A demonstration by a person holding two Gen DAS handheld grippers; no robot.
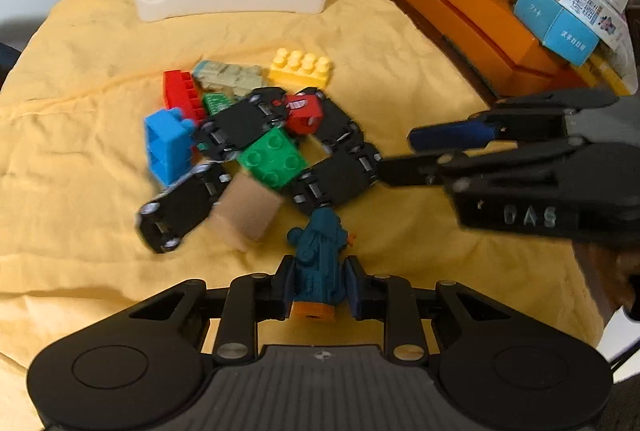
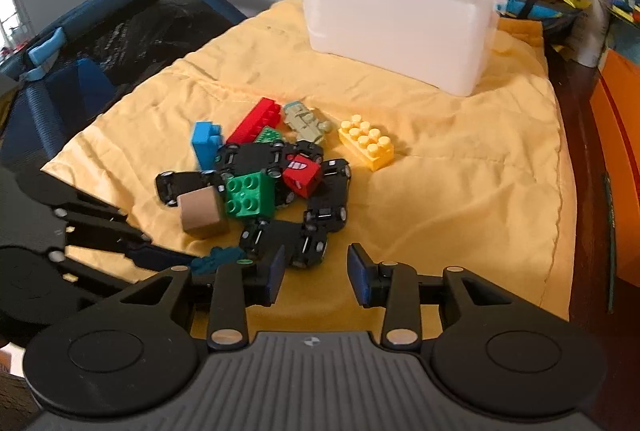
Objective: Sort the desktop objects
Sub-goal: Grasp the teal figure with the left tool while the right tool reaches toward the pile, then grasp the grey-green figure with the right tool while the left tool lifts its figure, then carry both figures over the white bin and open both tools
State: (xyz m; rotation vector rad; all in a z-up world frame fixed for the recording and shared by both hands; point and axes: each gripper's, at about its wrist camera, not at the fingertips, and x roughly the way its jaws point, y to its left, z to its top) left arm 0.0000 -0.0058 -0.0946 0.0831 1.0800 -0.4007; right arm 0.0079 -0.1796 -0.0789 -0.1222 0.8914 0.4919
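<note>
Teal toy figure (image 1: 318, 263) with an orange base sits clamped between the pads of the left claw (image 1: 316, 289), at the near edge of the toy pile. From the right wrist view only a sliver of the figure shows (image 2: 218, 258), beside the left claw's arm coming in from the left.

Right claw (image 2: 316, 273) hangs over the yellow cloth (image 2: 460, 191), jaws apart, nothing between the blue pads (image 2: 362, 279); the nearest black toy car (image 2: 280, 237) lies just beyond its left finger. In the left wrist view the right claw (image 1: 400, 155) enters from the right, tips near another black car (image 1: 340, 179).

Pile on the surface, mid-cloth: several black cars lying underside up, touching one another; a green brick (image 2: 250, 195) resting on them; a red cube with a printed face (image 2: 302, 175) just right of it; a tan block (image 2: 202, 213) at the near left; a blue brick (image 2: 206, 147) standing on edge at the far left; a red brick (image 2: 256, 121) and a grey-green figure (image 2: 306, 121) at the far side. Yellow brick (image 2: 366, 143) lies apart, to the right of the pile.

White plastic bin (image 2: 400, 27) stands at the far end of the cloth, well apart from the pile. Orange boxes (image 1: 472, 27) run along the right edge in the left wrist view, with blue cartons (image 1: 556, 21) on top.
</note>
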